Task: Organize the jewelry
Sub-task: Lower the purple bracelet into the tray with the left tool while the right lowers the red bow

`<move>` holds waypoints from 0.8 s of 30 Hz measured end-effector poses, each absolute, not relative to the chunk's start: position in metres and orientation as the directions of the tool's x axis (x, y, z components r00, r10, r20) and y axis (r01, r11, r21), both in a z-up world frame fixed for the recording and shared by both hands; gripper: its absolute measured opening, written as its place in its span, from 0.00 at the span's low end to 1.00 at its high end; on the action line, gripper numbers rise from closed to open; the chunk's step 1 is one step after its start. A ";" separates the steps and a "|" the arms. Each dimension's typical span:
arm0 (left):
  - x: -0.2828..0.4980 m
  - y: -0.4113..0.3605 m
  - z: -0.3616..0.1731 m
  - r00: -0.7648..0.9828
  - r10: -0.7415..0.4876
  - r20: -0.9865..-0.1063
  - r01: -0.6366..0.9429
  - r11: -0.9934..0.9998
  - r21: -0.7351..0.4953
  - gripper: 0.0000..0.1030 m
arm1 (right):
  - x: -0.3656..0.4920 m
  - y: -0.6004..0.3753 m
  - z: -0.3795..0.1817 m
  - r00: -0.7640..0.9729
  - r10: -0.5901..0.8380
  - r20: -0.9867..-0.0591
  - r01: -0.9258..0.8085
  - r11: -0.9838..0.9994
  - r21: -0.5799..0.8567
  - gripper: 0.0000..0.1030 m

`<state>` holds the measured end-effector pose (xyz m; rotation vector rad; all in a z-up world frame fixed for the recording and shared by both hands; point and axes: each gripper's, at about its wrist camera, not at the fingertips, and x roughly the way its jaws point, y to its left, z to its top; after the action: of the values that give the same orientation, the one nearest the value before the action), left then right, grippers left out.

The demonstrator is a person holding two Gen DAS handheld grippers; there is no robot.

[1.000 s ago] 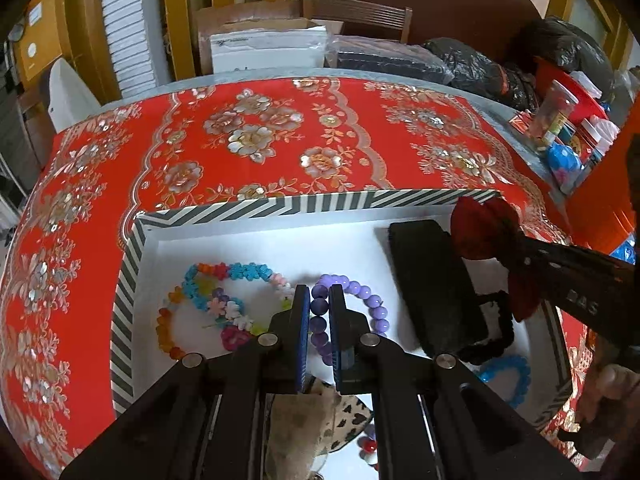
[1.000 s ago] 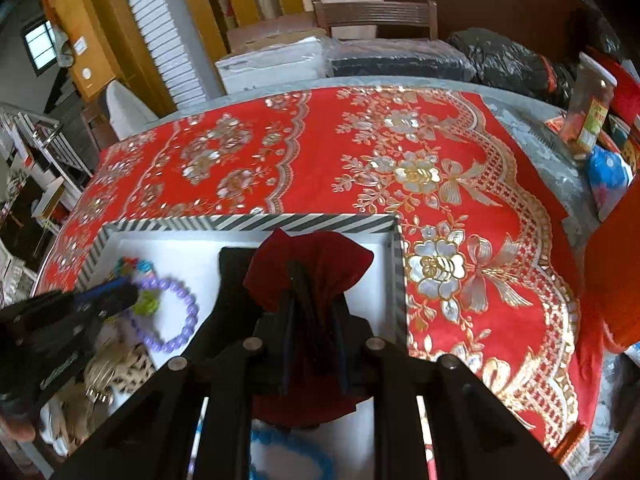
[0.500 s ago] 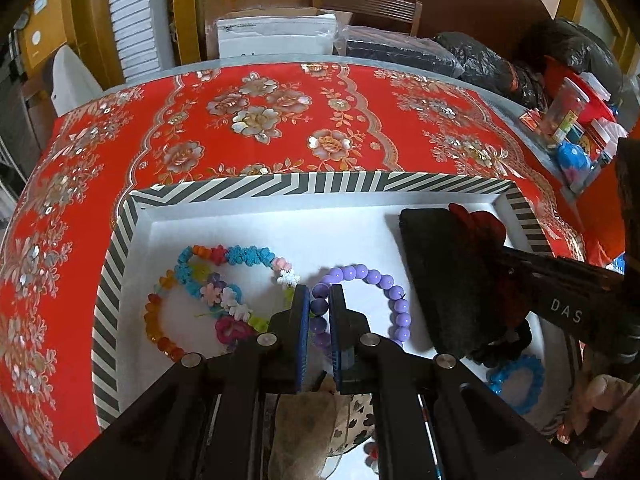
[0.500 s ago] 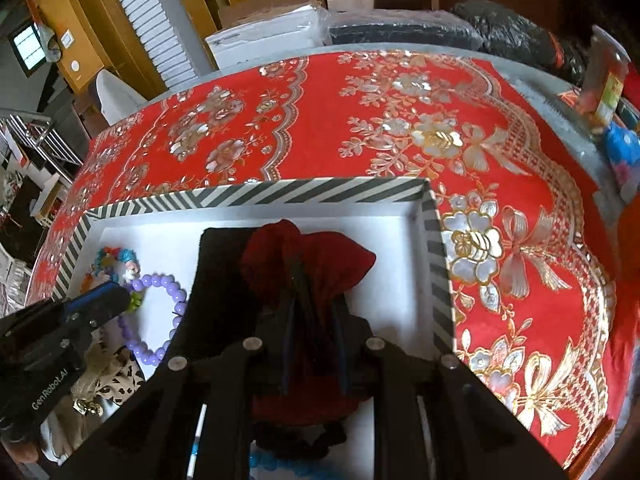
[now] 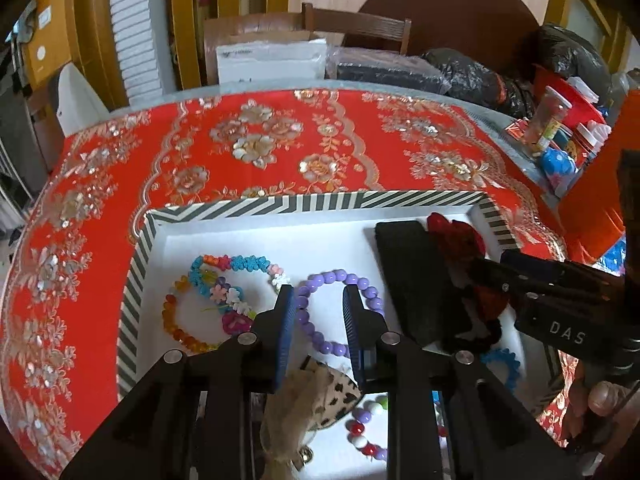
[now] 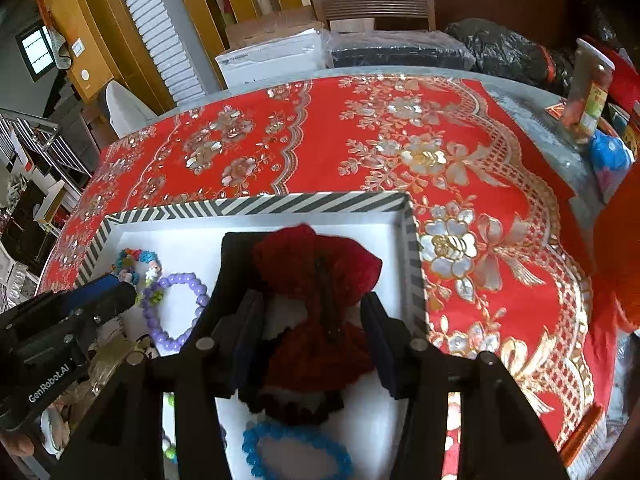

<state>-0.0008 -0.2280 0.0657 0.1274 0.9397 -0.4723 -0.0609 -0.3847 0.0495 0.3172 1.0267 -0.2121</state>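
1. My left hand-held gripper [image 5: 318, 322] is spread, fingers straddling the purple bead bracelet [image 5: 340, 312] at frame centre, inside the striped tray [image 5: 304, 204].
2. My right hand-held gripper [image 6: 314, 334] is spread around the red bow [image 6: 316, 268], lower centre.

Glossy plastic purple bead bracelet [image 5: 340, 312]; fuzzy cloth red bow [image 6: 316, 264]; matt paper striped tray [image 5: 304, 202].

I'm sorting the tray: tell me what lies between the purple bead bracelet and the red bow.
The black case lies between the purple bead bracelet and the red bow, seen best in the left wrist view.
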 end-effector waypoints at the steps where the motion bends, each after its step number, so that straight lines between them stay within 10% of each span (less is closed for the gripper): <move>1: -0.004 -0.227 0.069 0.504 -0.336 -0.795 0.444 0.891 -0.095 0.22 | -0.064 -0.385 0.051 0.503 -0.030 -0.864 0.324 0.933 0.157 0.52; 24: -0.079 -0.208 0.105 0.628 -0.313 -0.712 0.404 0.913 -0.045 0.22 | -0.156 -0.329 0.106 0.633 -0.116 -0.766 0.284 0.955 0.090 0.65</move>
<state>-0.0791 -0.2082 0.1051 0.1236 0.7909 -0.4122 -0.1559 -0.3285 0.1064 0.2101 0.8569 -0.2308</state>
